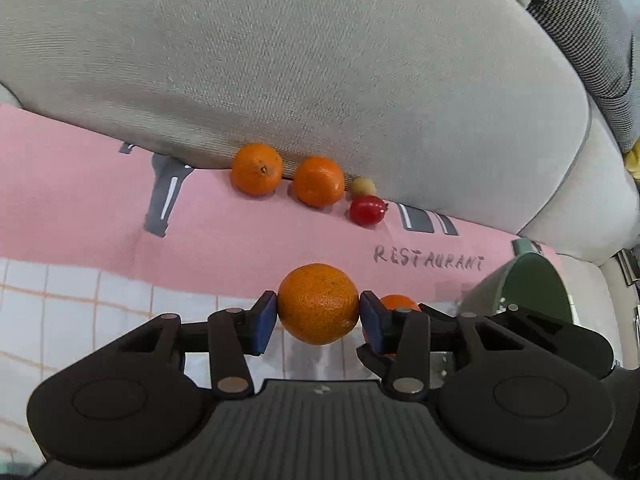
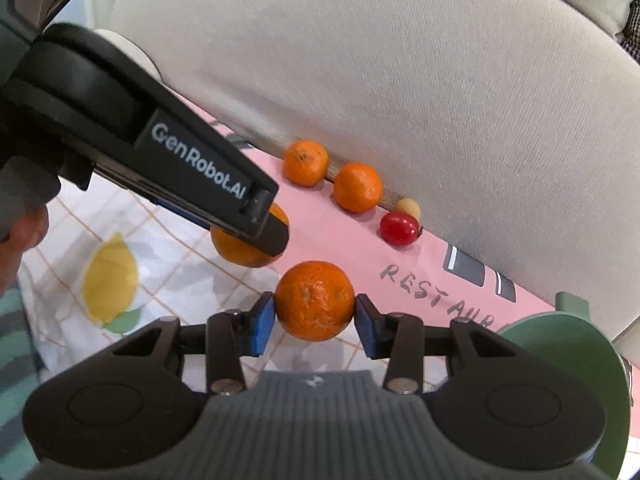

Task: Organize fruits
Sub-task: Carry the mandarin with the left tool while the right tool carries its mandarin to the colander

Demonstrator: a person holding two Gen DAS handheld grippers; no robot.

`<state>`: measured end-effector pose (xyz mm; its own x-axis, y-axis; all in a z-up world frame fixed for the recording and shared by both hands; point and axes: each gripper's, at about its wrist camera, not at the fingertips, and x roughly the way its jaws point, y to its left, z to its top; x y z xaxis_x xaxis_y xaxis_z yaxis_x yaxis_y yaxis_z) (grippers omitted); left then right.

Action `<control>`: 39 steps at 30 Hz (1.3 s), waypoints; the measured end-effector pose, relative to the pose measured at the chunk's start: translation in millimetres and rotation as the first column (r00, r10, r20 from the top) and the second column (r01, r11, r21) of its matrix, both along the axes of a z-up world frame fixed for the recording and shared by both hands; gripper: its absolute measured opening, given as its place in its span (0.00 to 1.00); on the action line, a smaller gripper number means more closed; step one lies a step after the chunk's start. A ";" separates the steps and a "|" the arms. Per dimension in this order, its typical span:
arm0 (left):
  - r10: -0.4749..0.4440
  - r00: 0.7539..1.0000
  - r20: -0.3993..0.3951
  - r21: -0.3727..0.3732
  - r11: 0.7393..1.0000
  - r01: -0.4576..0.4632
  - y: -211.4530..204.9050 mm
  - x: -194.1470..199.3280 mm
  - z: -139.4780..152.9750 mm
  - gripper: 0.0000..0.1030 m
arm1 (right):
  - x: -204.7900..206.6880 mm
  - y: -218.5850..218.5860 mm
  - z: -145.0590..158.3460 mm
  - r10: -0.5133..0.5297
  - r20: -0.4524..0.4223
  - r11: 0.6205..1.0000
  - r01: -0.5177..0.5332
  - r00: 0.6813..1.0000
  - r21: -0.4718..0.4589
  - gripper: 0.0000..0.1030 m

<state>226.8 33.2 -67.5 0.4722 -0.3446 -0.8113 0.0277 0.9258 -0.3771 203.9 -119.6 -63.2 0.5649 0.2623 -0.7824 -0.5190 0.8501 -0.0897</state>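
Only right view: printed lemon (image 2: 110, 276) | left tongs (image 1: 319, 314), right tongs (image 2: 315, 314) each clamp an orange

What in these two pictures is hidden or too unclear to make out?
- Green bowl: in both wrist views, cut off by the picture edge and the gripper body; its inside is unseen.
- Small pale fruit: left wrist view, half hidden behind the red fruit, too small to identify.
- Left gripper's orange: right wrist view, mostly covered by the left gripper.
- Right gripper's orange: left wrist view, only a sliver shows behind a finger.
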 end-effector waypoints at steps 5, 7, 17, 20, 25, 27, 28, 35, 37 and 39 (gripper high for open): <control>-0.001 1.000 0.029 0.000 1.000 0.001 -0.1 -22.1 20.1 0.49 | -19.3 -5.6 17.8 -0.009 0.017 0.999 0.008 1.000 0.039 0.39; -0.005 0.999 0.042 -0.003 1.000 0.005 -2.1 -29.8 27.3 0.49 | -28.6 -9.4 25.6 -0.014 0.030 0.999 0.013 0.999 0.051 0.39; -0.065 0.990 0.122 0.003 0.998 0.065 -32.1 -66.7 63.6 0.49 | -70.4 -44.3 55.7 -0.089 0.079 0.992 0.081 0.993 0.100 0.39; -0.094 0.985 0.144 0.017 0.996 0.093 -45.7 -75.7 72.4 0.49 | -80.9 -55.6 61.5 -0.115 0.090 0.989 0.105 0.989 0.109 0.39; -0.147 0.976 0.163 0.041 0.989 0.142 -69.8 -88.3 82.8 0.49 | -96.6 -76.8 68.8 -0.158 0.101 0.981 0.144 0.982 0.128 0.39; -0.170 0.972 0.165 0.050 0.985 0.164 -80.2 -91.4 84.1 0.49 | -101.7 -84.4 70.0 -0.173 0.104 0.979 0.159 0.979 0.132 0.39; -0.181 0.970 0.164 0.054 0.983 0.174 -85.2 -92.6 84.3 0.49 | -102.9 -88.7 69.6 -0.181 0.104 0.977 0.166 0.978 0.133 0.39; -0.263 0.953 0.152 0.089 0.964 0.252 -120.4 -94.8 80.7 0.49 | -108.1 -120.6 66.2 -0.238 0.087 0.964 0.225 0.967 0.143 0.39; -0.284 0.947 0.149 0.101 0.957 0.271 -128.5 -93.8 79.3 0.49 | -106.8 -131.3 63.8 -0.261 0.071 0.957 0.248 0.963 0.152 0.39; -0.305 0.941 0.144 0.111 0.950 0.291 -136.4 -91.2 76.9 0.49 | -103.7 -141.7 60.7 -0.285 0.051 0.948 0.274 0.957 0.162 0.39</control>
<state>135.6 -103.2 9.4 0.4828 -0.4206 -0.7681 0.3595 0.8950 -0.2641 100.2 -261.3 -2.5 0.6866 0.1982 -0.6995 -0.2555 0.9665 0.0230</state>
